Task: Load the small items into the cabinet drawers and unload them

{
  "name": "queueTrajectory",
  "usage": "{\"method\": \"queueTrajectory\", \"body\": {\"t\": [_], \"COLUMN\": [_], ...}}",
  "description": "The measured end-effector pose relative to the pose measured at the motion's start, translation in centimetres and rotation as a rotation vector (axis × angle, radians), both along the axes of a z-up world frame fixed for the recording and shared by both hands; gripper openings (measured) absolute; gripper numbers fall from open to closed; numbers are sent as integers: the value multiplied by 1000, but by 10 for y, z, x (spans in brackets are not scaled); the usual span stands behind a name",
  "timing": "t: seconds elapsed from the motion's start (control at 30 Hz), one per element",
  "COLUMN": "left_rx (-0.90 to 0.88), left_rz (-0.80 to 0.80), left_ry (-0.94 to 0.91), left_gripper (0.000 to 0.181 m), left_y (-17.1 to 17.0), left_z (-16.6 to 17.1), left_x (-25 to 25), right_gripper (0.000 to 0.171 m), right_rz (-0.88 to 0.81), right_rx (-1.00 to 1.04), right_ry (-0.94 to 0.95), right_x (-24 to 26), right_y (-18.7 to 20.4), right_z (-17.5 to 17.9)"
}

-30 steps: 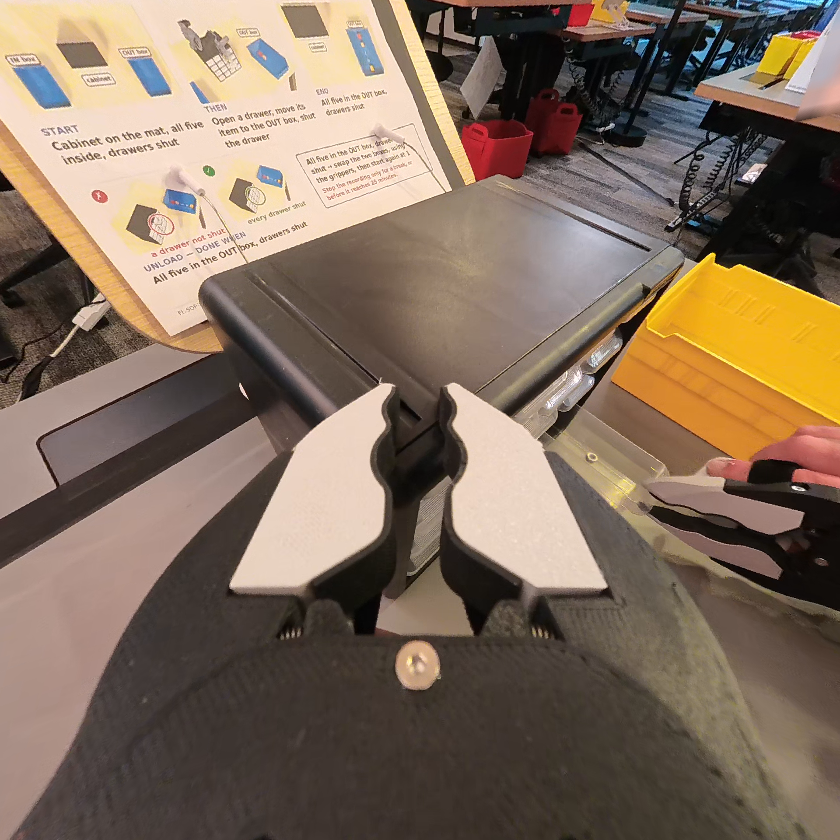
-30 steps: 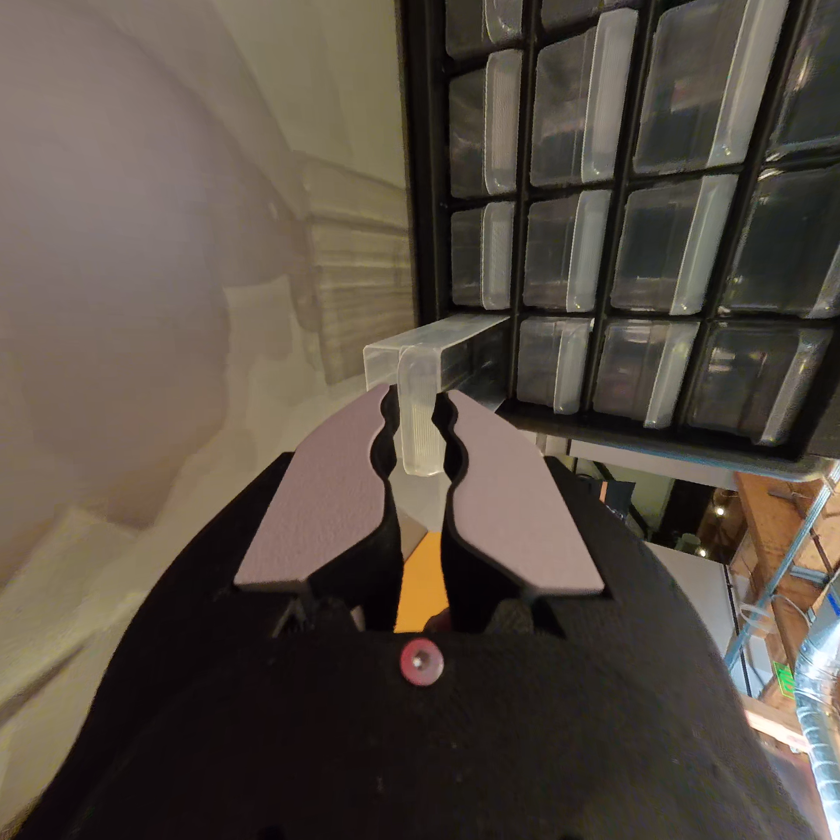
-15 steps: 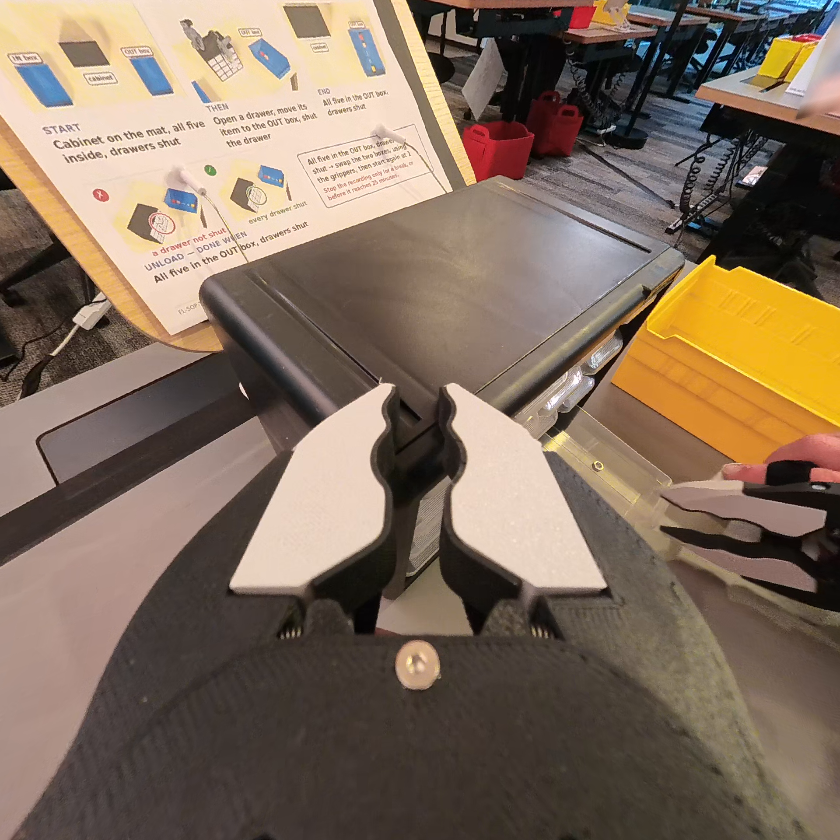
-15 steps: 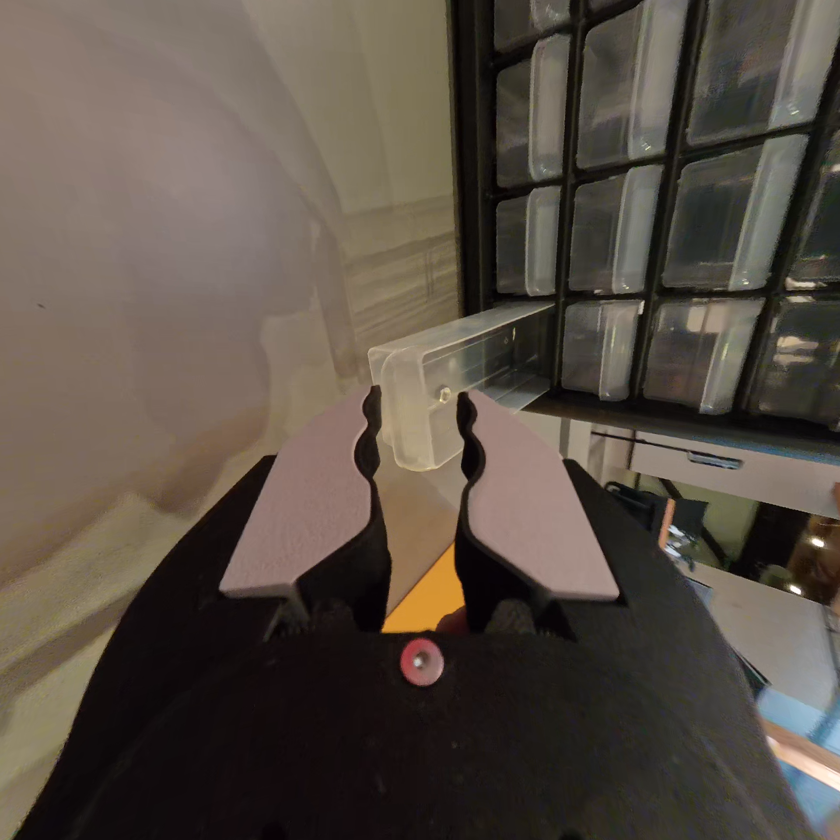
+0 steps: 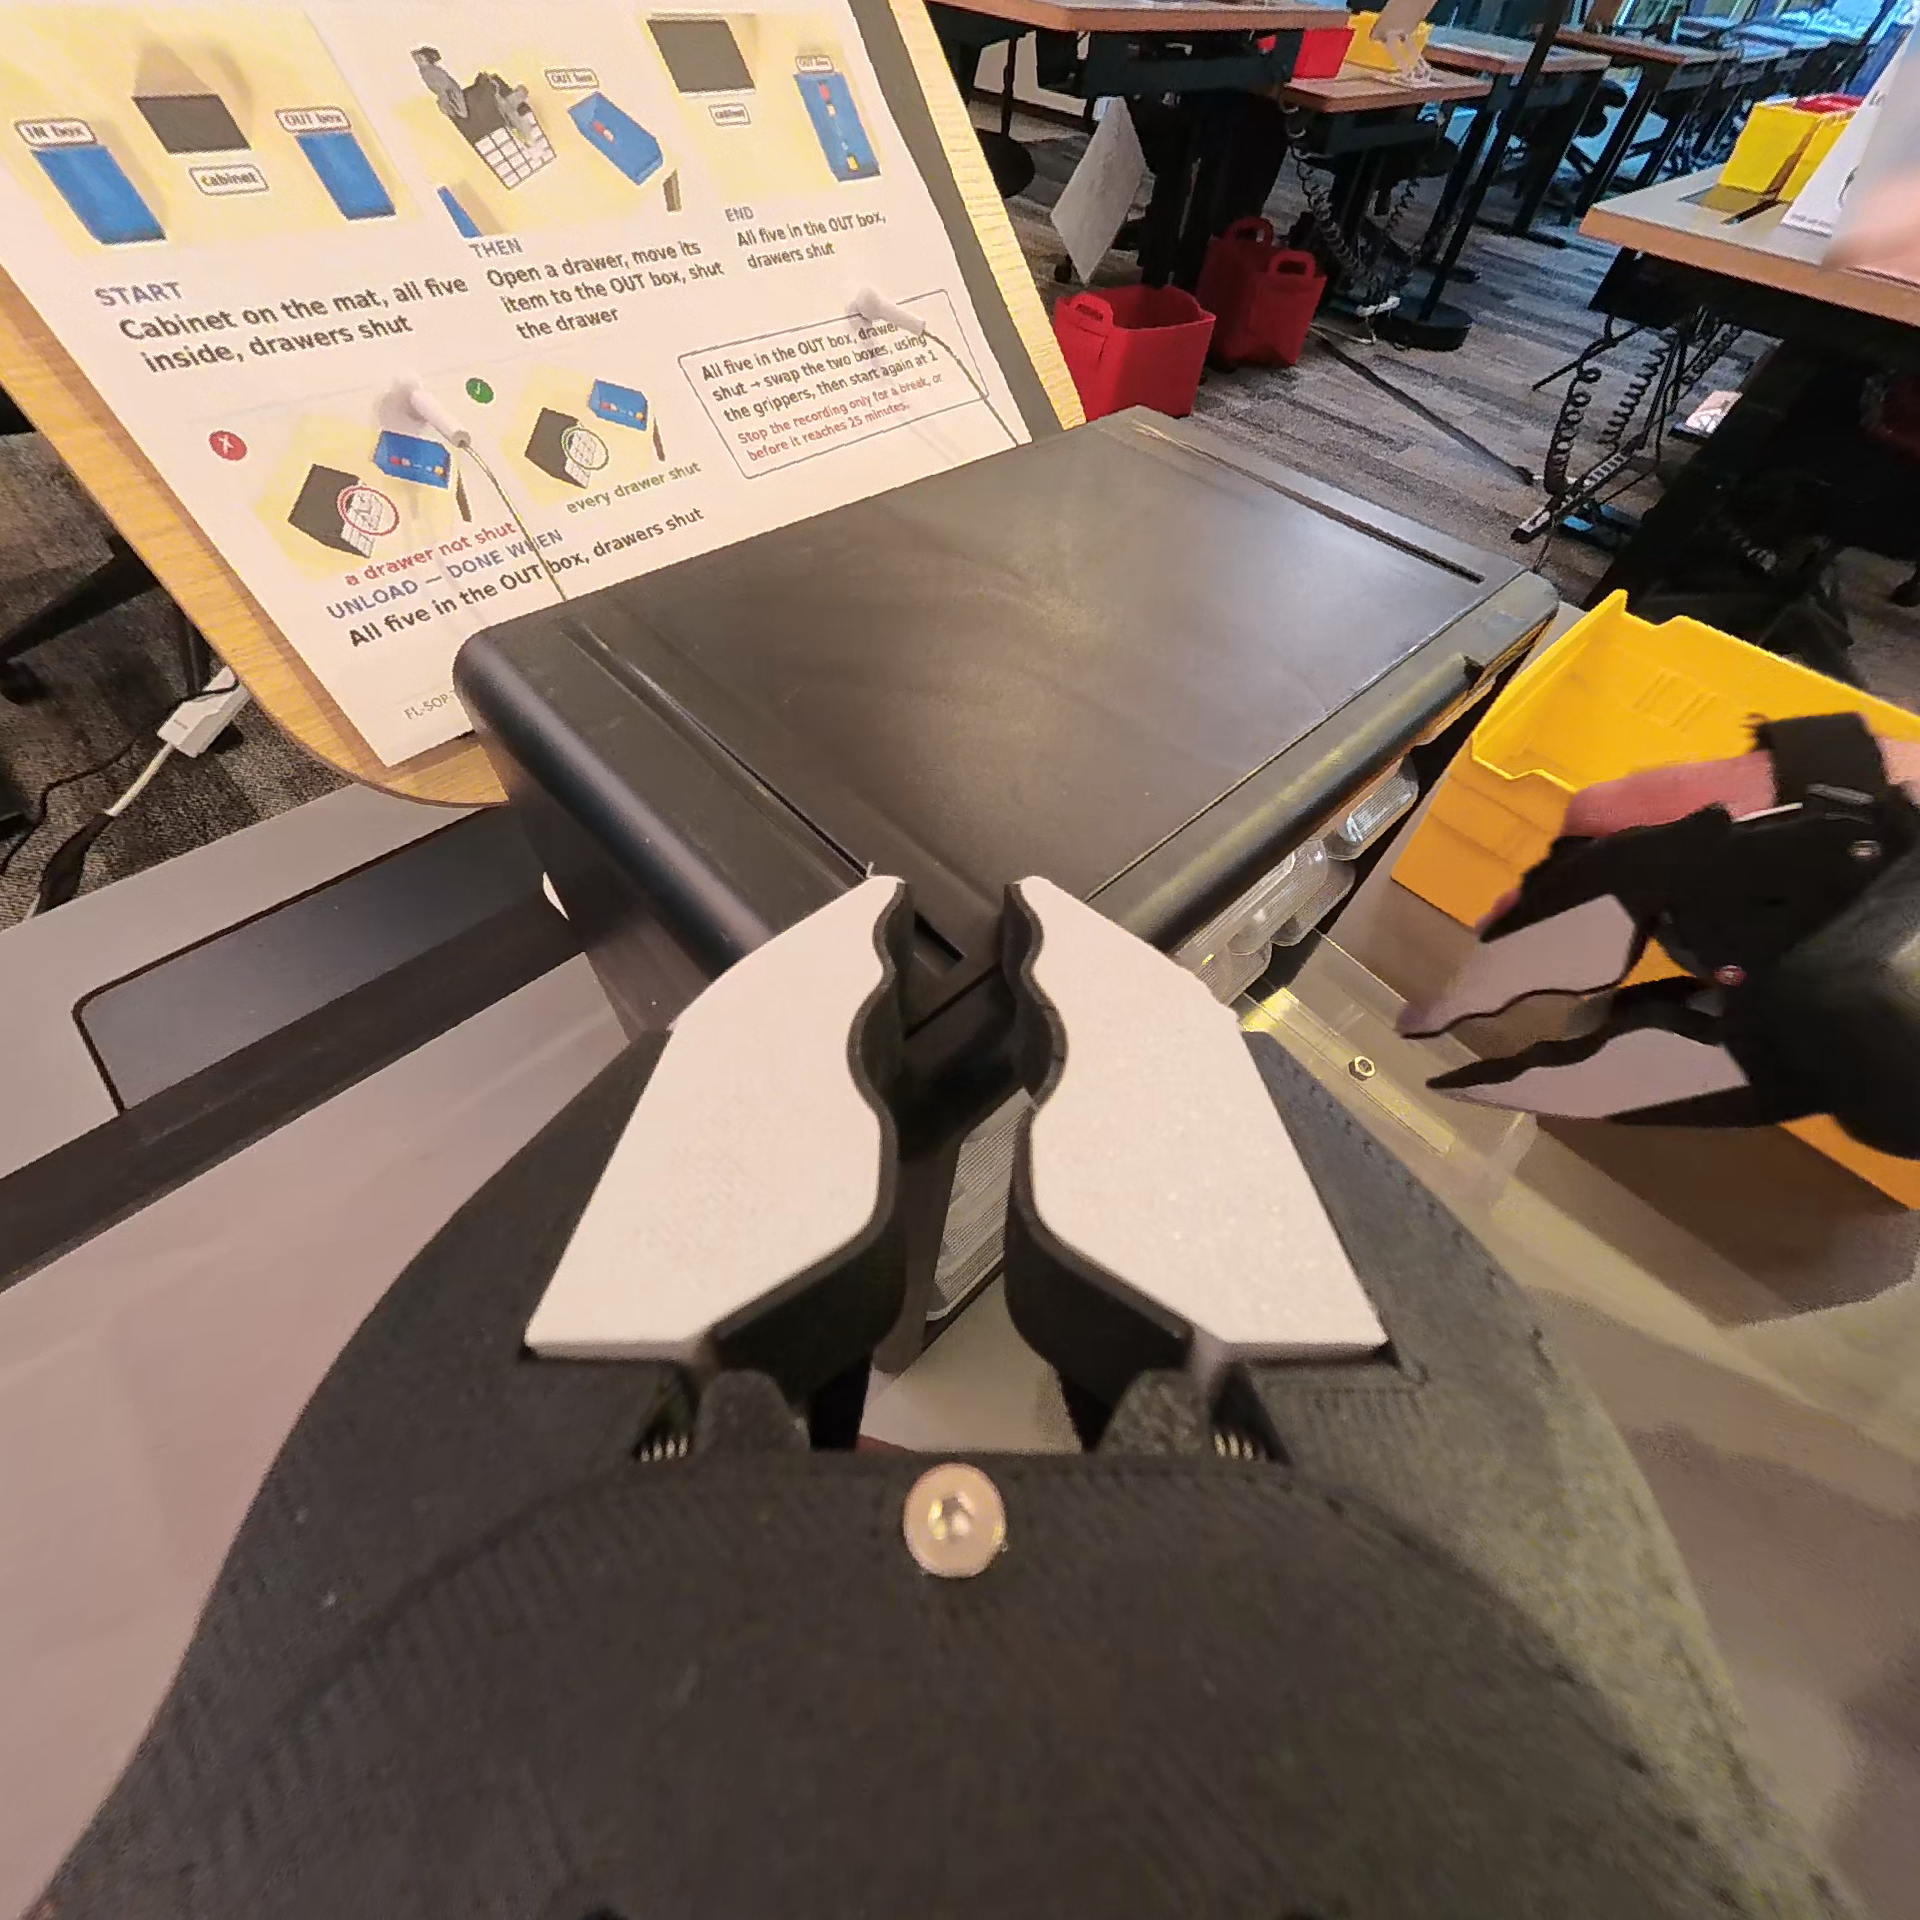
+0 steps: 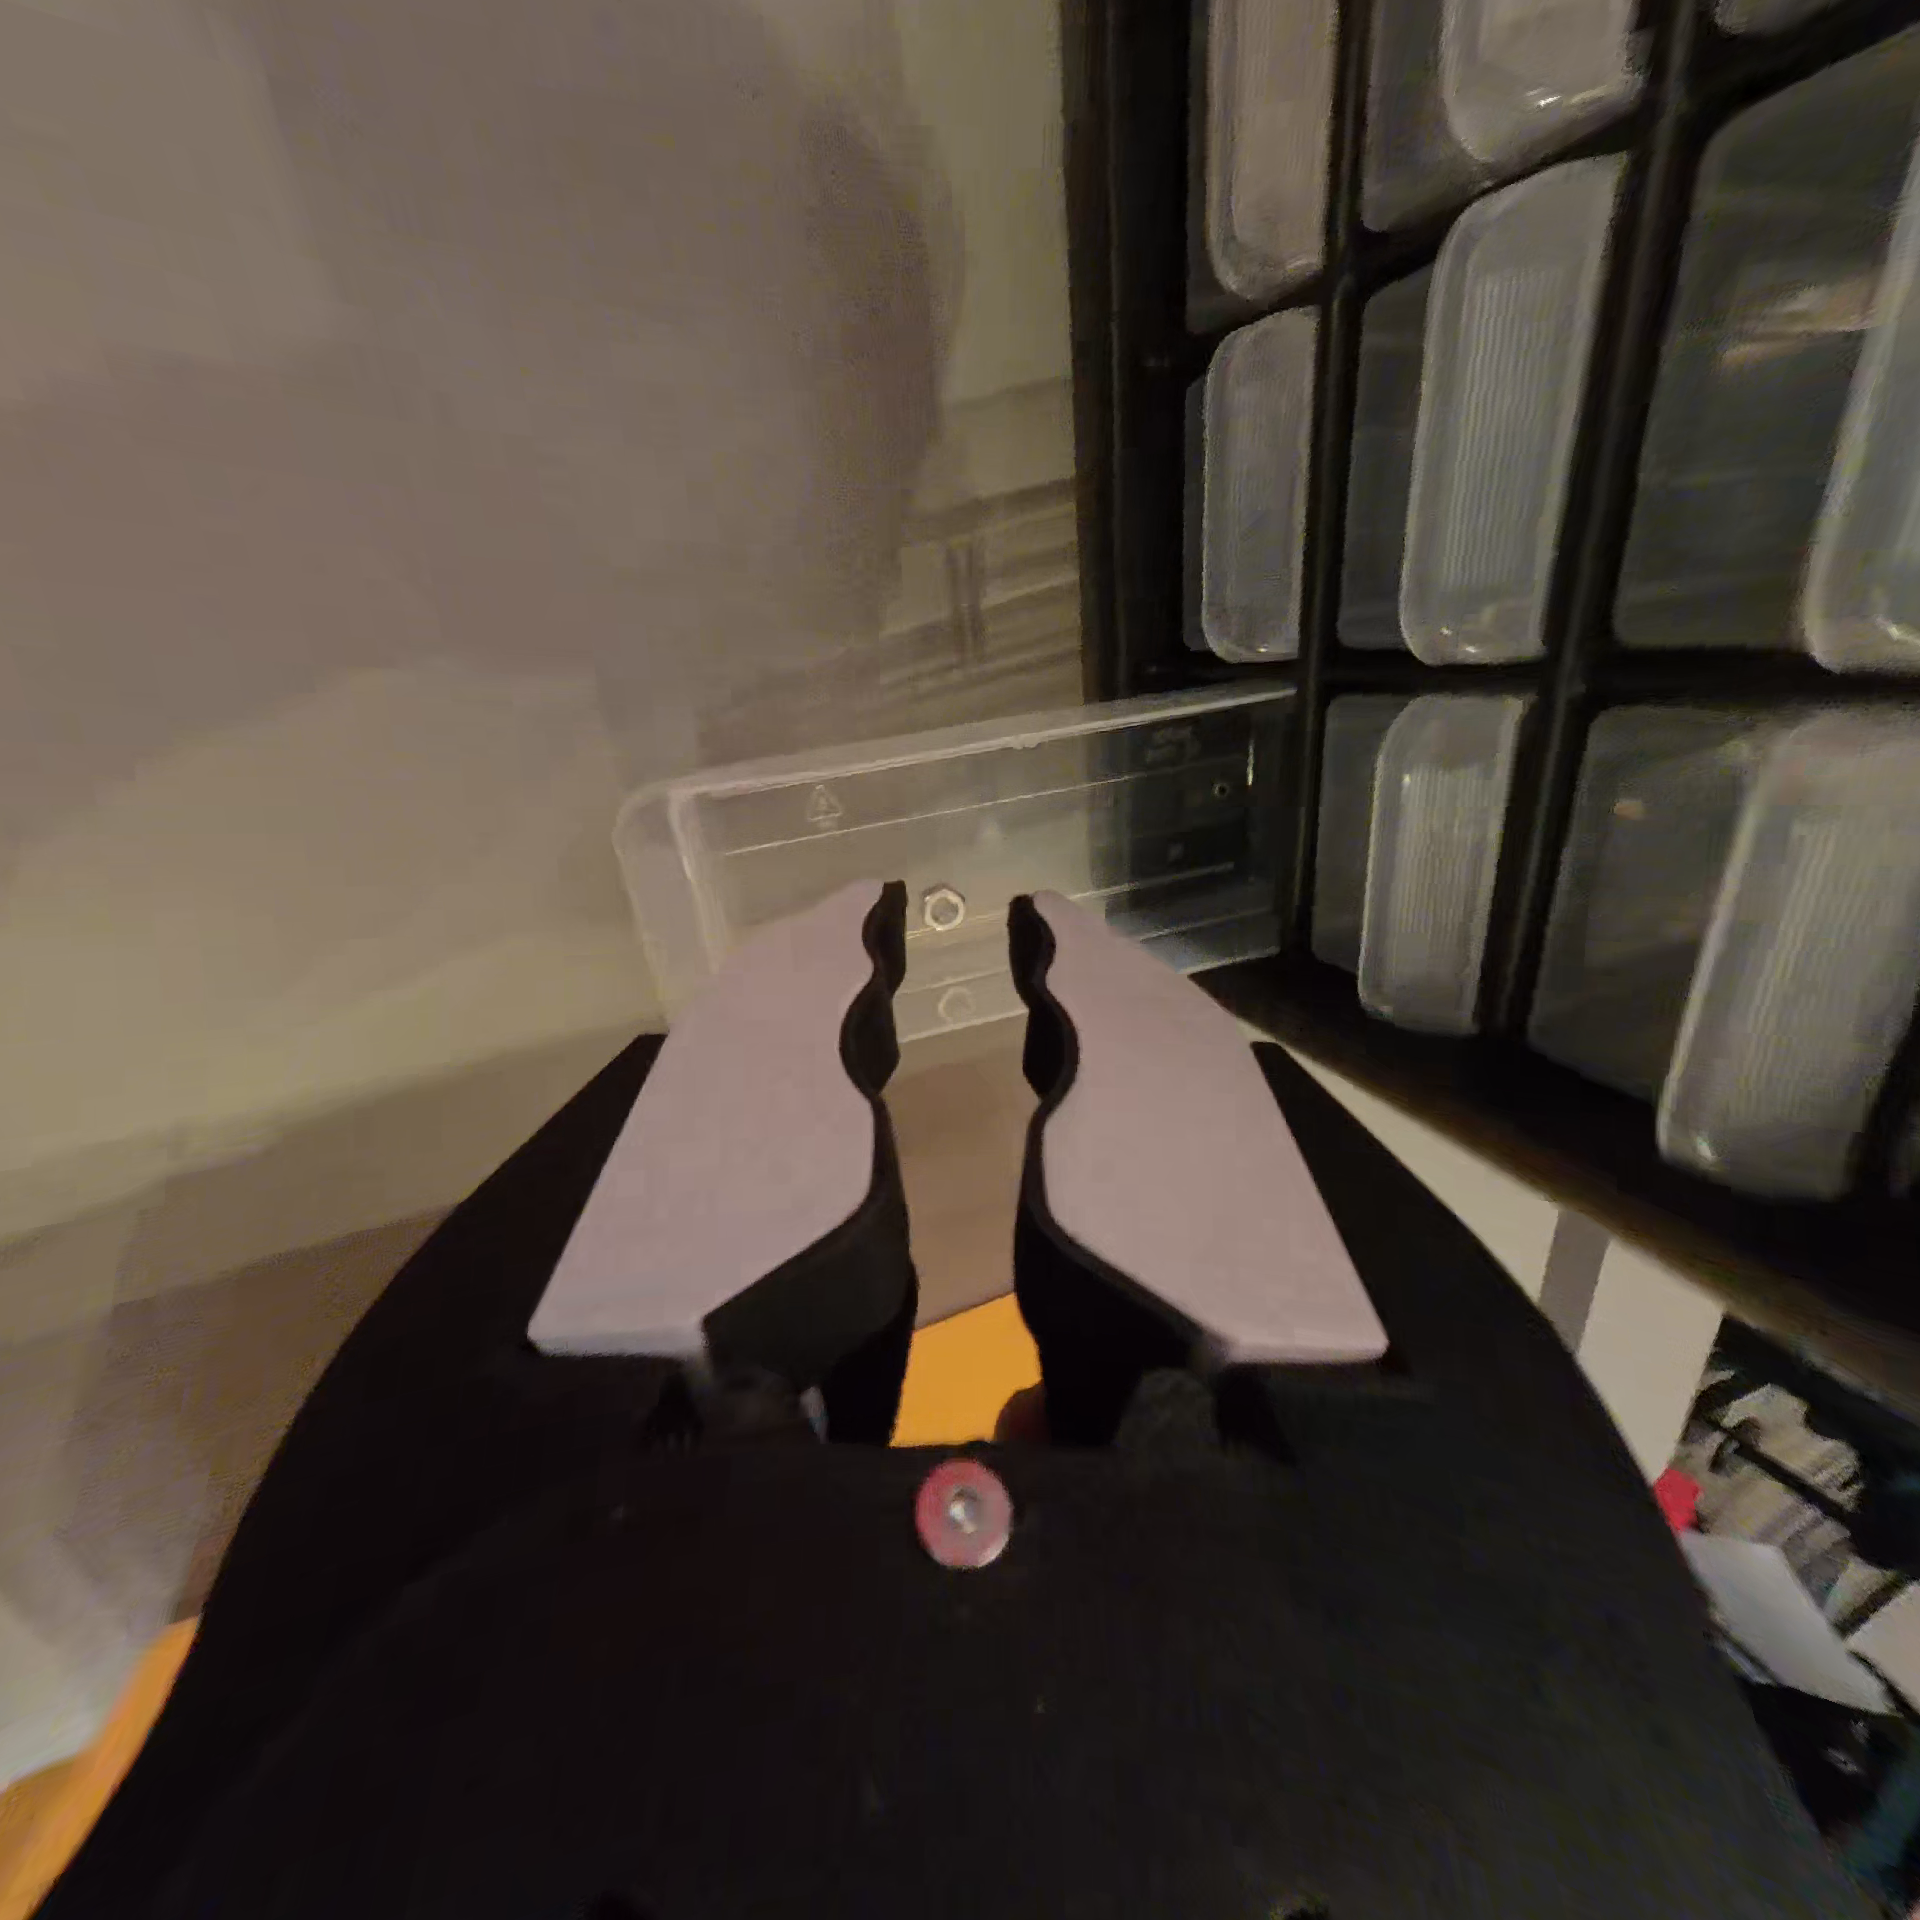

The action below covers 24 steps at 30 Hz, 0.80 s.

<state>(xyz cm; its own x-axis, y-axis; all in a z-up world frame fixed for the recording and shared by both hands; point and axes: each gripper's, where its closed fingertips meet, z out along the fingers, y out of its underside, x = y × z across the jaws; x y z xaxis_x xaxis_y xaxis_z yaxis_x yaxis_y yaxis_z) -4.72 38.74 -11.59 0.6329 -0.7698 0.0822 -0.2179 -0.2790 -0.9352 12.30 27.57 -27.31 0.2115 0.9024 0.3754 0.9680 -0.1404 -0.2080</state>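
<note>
The small silver hex nut (image 6: 943, 910) lies on the floor of the clear plastic drawer (image 6: 862, 821), which stands pulled well out of the bottom corner slot of the black multi-drawer cabinet (image 5: 1039, 644); the other frosted drawers (image 6: 1475, 436) I can see look pushed in. I have my right gripper (image 6: 948, 906) hanging just above the open drawer with its jaws parted and empty, the nut framed between the tips — placed that way, I judge, so I can drop straight in and pinch it. My left gripper (image 5: 951, 914) has its jaws closed down on the near top corner edge of the cabinet, and I read that as a brace, so the light cabinet does not slide or tip while the other hand works in the drawer. Room is tight: the drawer's side walls stand close on either side of the nut, so the tips must go in along the drawer's length, not across it. The nut is flat and low and could skate away from the pads. The yellow plastic bin (image 5: 1621, 717) sits just beside the cabinet's far end, behind the right gripper in the left wrist view, with open grey tabletop (image 5: 208, 1351) around — a short, clear path for carrying the nut over. A printed instruction sheet on a wooden board (image 5: 499, 312) leans behind the cabinet, out of the way.
</note>
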Motion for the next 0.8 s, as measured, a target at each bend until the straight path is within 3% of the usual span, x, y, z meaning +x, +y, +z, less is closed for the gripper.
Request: {"method": "queueTrajectory", "body": {"t": [0.33,0.8], "left_rx": [2,0], "left_rz": [-6,-9], "left_ry": [-1,-7], "left_gripper": [17,16], "left_y": [0,0], "left_z": [0,0], "left_x": [0,0], "right_gripper": [32,15], "right_rz": [132,123], "right_rx": [-88,-274], "right_ry": [-194,-393], "right_x": [13,21], "right_y": [13,10], "right_z": [-41,-44]}}
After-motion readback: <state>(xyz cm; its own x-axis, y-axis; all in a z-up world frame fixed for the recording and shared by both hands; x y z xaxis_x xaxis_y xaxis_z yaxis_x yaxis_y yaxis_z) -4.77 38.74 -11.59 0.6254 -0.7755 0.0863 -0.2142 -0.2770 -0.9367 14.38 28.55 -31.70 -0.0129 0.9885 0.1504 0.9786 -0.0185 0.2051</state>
